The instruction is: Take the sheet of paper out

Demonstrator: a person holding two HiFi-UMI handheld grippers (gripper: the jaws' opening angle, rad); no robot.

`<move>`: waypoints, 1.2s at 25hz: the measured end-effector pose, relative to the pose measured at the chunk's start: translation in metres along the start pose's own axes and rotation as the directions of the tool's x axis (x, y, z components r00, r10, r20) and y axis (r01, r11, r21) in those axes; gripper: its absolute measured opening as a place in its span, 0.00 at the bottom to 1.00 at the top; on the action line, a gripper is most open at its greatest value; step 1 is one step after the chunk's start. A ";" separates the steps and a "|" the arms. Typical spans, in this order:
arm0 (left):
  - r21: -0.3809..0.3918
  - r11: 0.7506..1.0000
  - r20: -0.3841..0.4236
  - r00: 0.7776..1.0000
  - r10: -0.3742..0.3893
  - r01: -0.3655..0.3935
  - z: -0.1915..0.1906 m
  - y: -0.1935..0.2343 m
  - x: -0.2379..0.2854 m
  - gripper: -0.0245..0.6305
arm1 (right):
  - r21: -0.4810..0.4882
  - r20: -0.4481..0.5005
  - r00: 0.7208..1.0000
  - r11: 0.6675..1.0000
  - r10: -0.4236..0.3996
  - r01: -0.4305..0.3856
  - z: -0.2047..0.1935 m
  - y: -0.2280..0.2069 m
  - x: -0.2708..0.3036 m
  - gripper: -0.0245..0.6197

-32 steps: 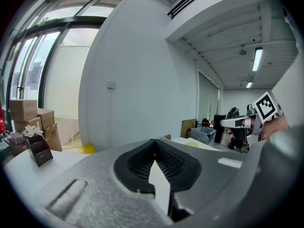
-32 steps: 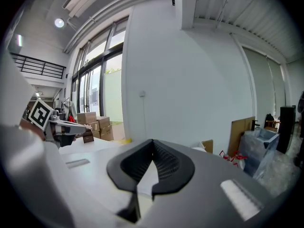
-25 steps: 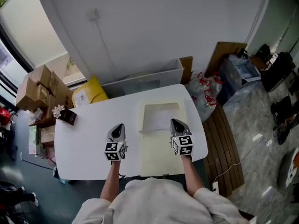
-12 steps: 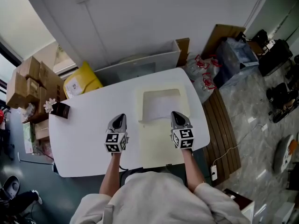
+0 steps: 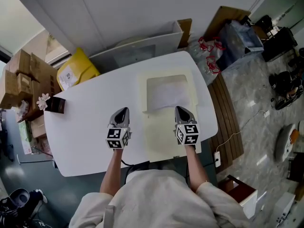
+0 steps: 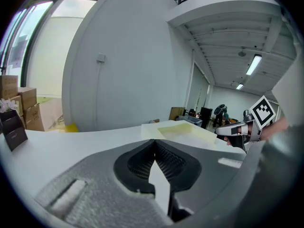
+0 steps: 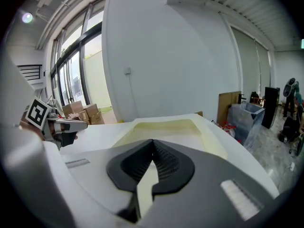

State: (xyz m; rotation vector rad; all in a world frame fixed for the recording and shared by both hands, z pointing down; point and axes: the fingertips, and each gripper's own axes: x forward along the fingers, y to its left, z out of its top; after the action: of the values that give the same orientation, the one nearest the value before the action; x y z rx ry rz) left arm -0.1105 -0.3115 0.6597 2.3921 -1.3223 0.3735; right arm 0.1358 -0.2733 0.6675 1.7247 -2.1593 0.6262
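Both grippers have sunk toward the table (image 5: 85,127), jaws together and empty: right gripper (image 5: 181,111) over the cream folder's (image 5: 161,137) near half, left gripper (image 5: 121,112) beside its left edge. The sheet of paper (image 5: 166,94) lies untouched in the folder's far half, so the grasp has yet to begin.

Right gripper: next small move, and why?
Probably open the right gripper and ease it forward and down to the near edge of the sheet of paper. Its jaws are shut on nothing, and its tip sits by the sheet's near right corner. The sheet lies untouched in the cream tray.
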 end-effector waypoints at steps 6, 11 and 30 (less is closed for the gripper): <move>-0.017 1.000 -0.034 0.999 -0.018 0.018 -0.022 0.001 0.007 0.05 | 0.072 -0.059 0.998 0.997 -0.007 0.012 -0.035 0.003 0.008 0.04; -0.025 0.999 -0.062 0.998 -0.031 0.030 -0.039 0.002 0.012 0.05 | 0.168 -0.099 0.995 0.985 -0.011 0.028 -0.059 0.003 0.016 0.04; -0.032 0.999 -0.074 0.997 -0.031 0.029 -0.046 0.002 0.016 0.05 | 0.980 0.093 0.990 0.185 -0.108 -0.072 -0.104 -0.036 0.019 0.04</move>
State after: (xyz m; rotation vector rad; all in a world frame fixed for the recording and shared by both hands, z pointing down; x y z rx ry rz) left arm -0.1065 -0.3041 0.7073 2.3460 -1.2490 0.4265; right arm 0.1632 -0.2419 0.7712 2.3278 -1.7628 2.4111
